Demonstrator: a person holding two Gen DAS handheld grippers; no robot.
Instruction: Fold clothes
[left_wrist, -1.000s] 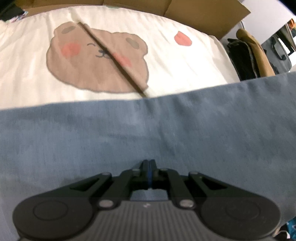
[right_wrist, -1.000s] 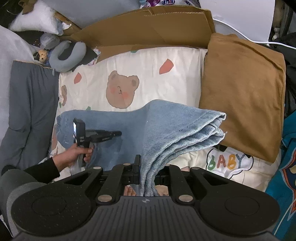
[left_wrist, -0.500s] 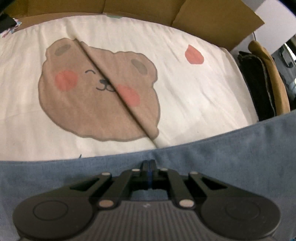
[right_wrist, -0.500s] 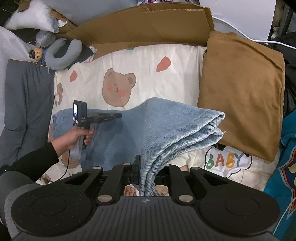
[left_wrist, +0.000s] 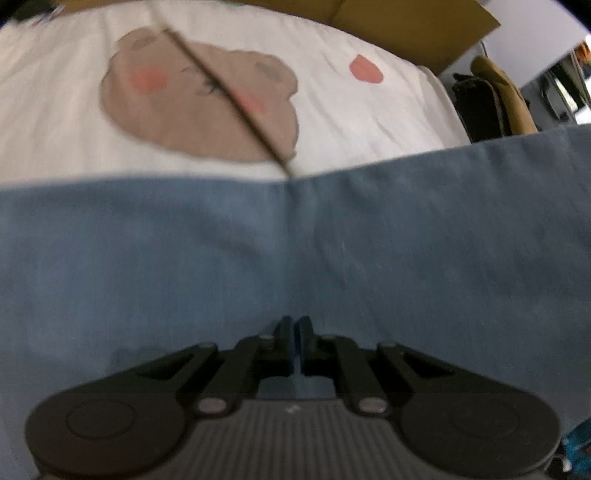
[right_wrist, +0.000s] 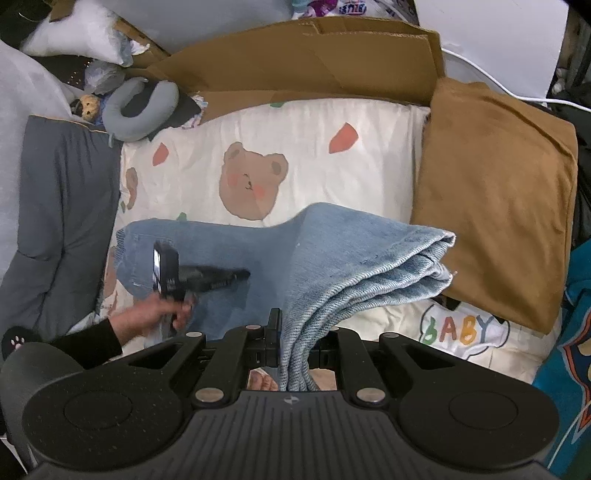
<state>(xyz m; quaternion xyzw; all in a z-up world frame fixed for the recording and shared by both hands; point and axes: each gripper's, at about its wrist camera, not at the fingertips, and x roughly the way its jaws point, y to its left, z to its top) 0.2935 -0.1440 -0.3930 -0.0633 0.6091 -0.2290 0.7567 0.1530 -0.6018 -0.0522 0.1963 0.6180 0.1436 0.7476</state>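
Jeans (right_wrist: 362, 254) hang pinched in right gripper (right_wrist: 295, 332) for folding, while left gripper's (left_wrist: 294, 332) pressed-together fingers seemingly smooth them.

Two hand-held grippers (right_wrist: 295, 332), one jeans (right_wrist: 332, 258)

Bear-print sheet (right_wrist: 314, 155), brown cardboard (right_wrist: 314, 55), grey neck pillow (right_wrist: 140, 110), perhaps a small doll (right_wrist: 86, 105)

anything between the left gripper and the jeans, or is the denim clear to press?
Nothing visible. The left gripper, jaws shut, hangs directly over bare denim of the jeans. The right gripper already clamps the folded layers.
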